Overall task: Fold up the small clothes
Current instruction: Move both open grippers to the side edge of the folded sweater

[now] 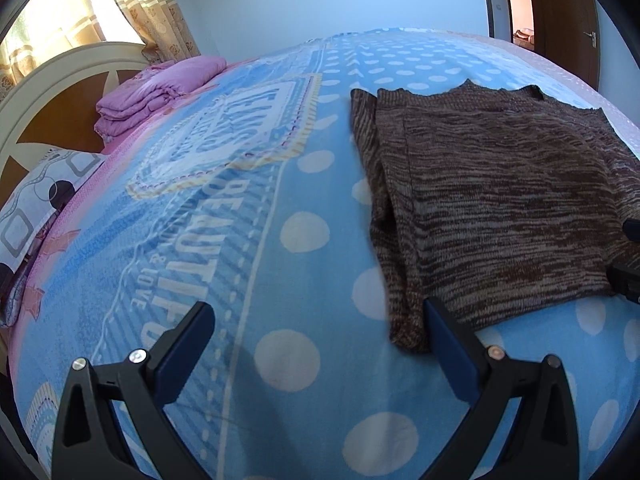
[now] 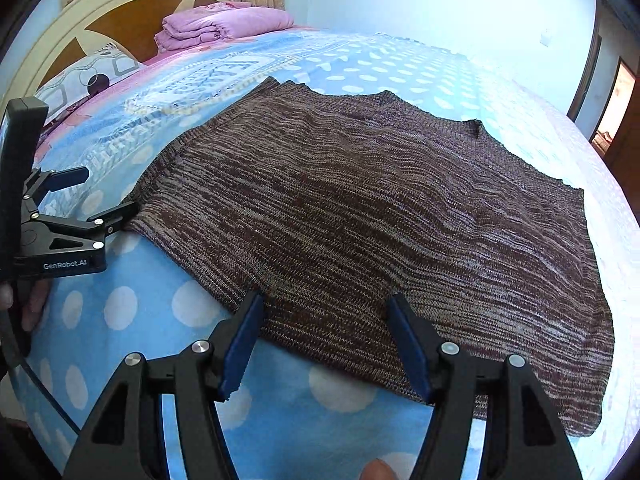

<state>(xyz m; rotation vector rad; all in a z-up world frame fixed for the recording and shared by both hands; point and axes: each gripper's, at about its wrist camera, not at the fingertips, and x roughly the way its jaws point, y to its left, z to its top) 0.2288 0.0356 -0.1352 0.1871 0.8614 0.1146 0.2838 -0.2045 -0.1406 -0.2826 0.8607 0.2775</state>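
The knit garment [image 2: 360, 216] lay partly folded on the bed [image 2: 160, 312], further folds remaining, with left tool [image 1: 320, 320] and right tool [image 2: 324, 320] both open at its near edge.

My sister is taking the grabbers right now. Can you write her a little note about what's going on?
Left gripper: open, holding nothing, beside the sweater's left edge.
Right gripper: open, empty, at the sweater's near hem.
The sweater lies flat on the bed, its left side apparently already folded in.
Left to do: finish the folds, probably the right side, then fold it in half.
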